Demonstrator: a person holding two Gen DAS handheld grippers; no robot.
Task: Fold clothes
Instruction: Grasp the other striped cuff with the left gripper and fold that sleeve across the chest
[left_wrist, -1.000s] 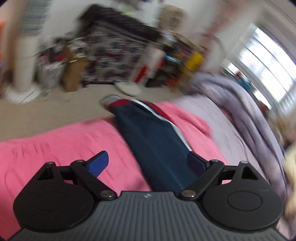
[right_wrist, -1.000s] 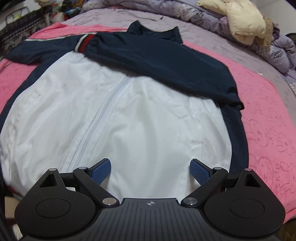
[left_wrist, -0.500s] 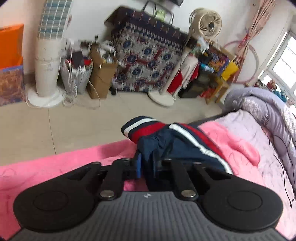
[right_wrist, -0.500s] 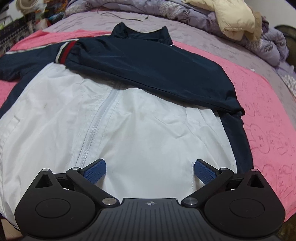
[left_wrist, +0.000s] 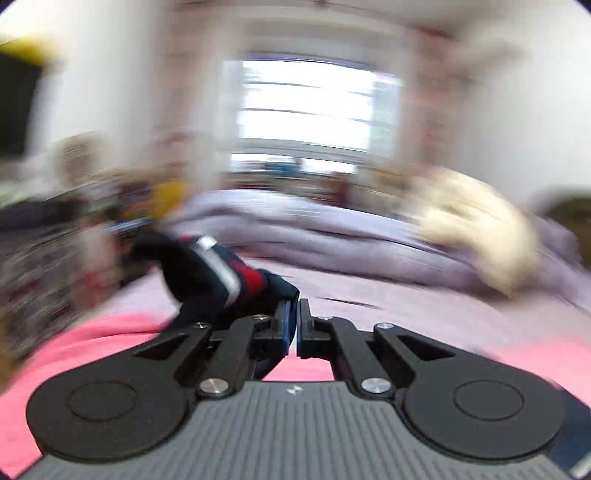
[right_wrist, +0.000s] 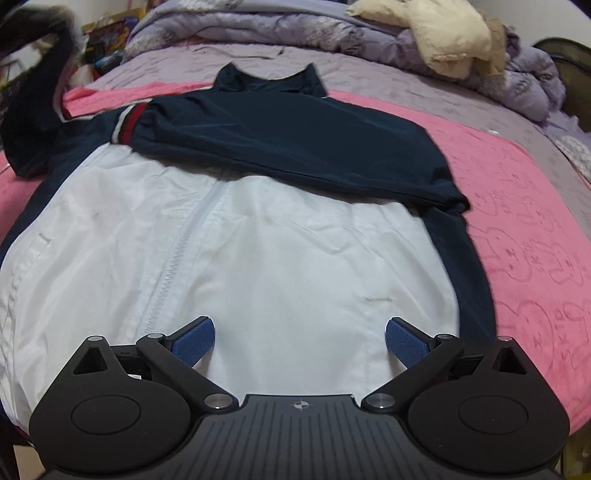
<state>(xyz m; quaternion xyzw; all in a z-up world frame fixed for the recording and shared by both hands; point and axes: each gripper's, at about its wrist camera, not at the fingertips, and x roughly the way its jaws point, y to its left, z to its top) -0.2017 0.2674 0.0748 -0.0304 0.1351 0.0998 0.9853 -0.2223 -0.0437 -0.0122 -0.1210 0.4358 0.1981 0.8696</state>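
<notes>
Left gripper (left_wrist: 296, 328) clenched on the jacket's striped cuff (left_wrist: 225, 269); right gripper (right_wrist: 300, 341) spread, empty, above the white-and-navy jacket (right_wrist: 258, 240) flat on the pink blanket (right_wrist: 517, 229). Light, slippery fabric, likely best pinched at cuffs and hem.

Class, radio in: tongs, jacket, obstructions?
Left tongs shut on sleeve cuff, lifted. Right tongs open above jacket. Other sleeve folded across chest.

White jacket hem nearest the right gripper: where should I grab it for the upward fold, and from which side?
Take the jacket at its near hem edge, right of the zipper, coming in low from the bed's near side. The right gripper is already open above that flat, unwrinkled panel, while the left gripper holds the striped sleeve cuff.
</notes>
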